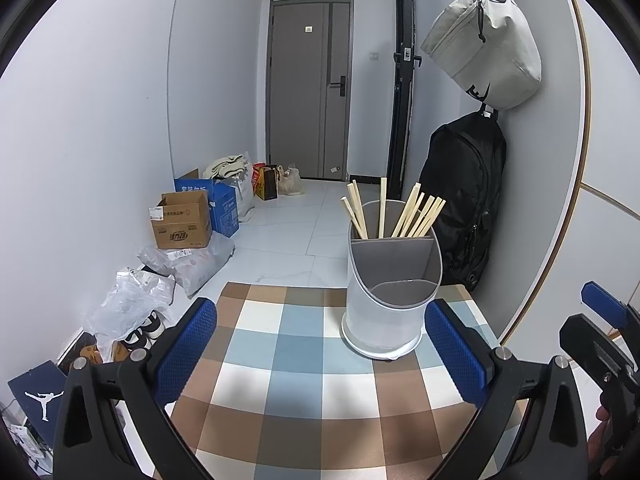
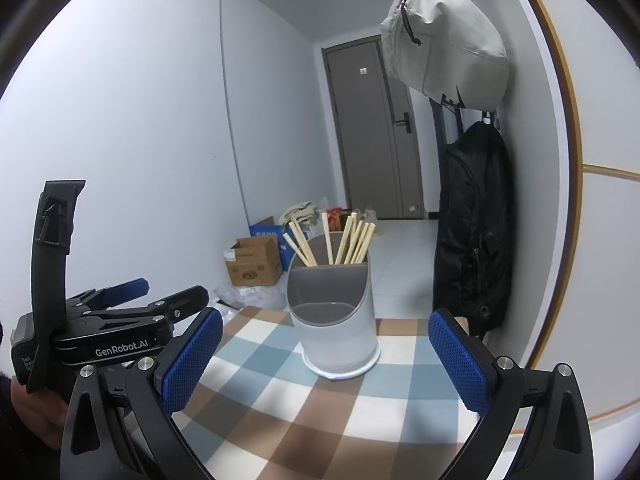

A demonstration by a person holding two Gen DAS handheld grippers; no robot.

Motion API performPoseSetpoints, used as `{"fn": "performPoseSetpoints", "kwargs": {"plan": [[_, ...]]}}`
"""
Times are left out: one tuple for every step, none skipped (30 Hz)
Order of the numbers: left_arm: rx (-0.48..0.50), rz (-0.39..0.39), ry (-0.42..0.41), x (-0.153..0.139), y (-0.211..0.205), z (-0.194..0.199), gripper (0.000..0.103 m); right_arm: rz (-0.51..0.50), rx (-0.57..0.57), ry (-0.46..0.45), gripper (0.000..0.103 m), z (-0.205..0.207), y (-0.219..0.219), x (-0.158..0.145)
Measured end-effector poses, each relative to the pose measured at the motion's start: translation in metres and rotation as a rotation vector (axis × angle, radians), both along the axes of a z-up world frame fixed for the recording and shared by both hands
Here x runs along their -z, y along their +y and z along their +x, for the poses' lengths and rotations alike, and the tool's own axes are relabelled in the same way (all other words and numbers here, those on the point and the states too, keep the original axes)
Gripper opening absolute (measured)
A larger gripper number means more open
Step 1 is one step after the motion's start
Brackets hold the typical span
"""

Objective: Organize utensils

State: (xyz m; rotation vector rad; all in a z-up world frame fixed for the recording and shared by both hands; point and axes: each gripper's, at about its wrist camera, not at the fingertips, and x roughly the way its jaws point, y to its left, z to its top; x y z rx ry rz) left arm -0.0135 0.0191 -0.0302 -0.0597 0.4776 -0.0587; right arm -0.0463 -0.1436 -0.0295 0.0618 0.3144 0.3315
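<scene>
Checked cloth covers the desk (image 1: 280, 360), with a hallway door behind. Both grippers hover empty with jaws spread wide: the left gripper (image 1: 320, 356) and the right gripper (image 2: 326, 364). Ahead of each, between its fingers, stands the white utensil holder (image 1: 384, 316), chopsticks (image 1: 416, 216) upright in its rear compartment.

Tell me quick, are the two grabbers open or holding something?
Left gripper: open, holding nothing.
Right gripper: open, holding nothing.
</scene>
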Motion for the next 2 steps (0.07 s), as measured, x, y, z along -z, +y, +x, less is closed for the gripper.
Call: {"fn": "performPoseSetpoints", "kwargs": {"plan": [[0.004,0.001,-0.001,0.0004,0.0,0.0001,0.101,-0.001,0.001,0.001,0.103,0.0004,-0.0001,0.0001],[0.004,0.003,0.003,0.0008,-0.0004,0.0006,0.101,-0.002,0.002,0.001,0.103,0.0007,0.0004,0.0003]]}}
